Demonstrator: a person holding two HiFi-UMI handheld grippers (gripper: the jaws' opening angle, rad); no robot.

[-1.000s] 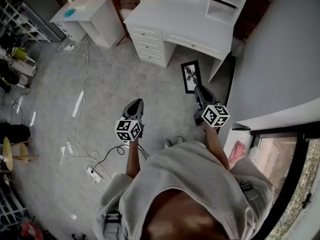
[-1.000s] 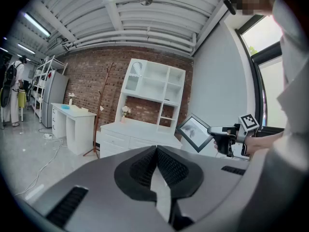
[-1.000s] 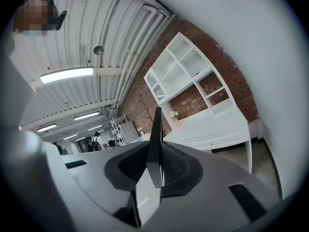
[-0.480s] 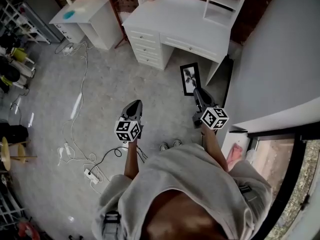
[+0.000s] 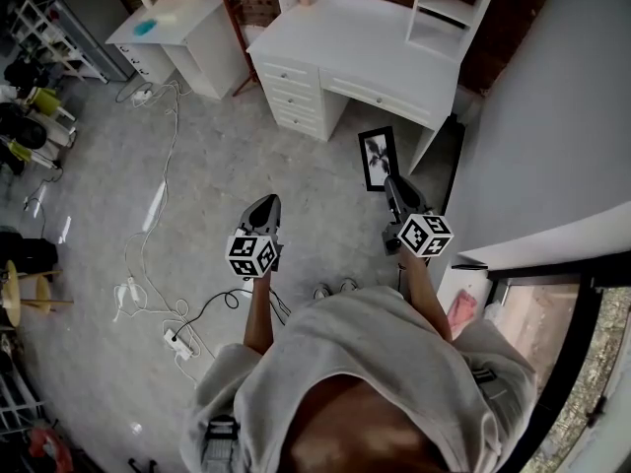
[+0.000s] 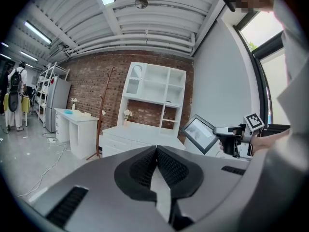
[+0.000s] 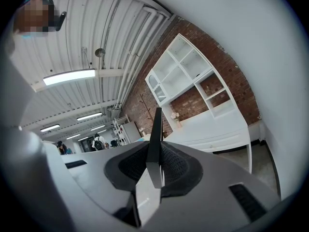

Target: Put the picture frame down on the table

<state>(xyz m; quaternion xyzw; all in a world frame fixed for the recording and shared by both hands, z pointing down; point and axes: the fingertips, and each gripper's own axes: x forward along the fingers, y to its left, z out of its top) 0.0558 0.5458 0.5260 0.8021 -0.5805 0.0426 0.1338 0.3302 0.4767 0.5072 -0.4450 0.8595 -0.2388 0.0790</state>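
Picture frame (image 5: 376, 158), judged light, stiff and fragile, is pinched edgewise at 12 o'clock of right gripper (image 5: 391, 183); left gripper (image 5: 264, 205) is closed, empty.

Grey left gripper (image 6: 156, 151) had its black ribbed jaws pressed together with nothing between them, white wooden desk (image 6: 140, 132) stood beyond, right gripper (image 6: 217, 131) clamped black rectangular picture frame (image 6: 199, 133) tilted in the air.

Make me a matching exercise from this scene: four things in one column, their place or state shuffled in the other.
Things:
1. picture frame
2. left gripper
3. white desk
4. power strip

Place or state:
A. lying on the floor
B. shut, nothing in it
C. clamped in the right gripper
D. by the brick wall

Pairs: 1-C, 2-B, 3-D, 4-A
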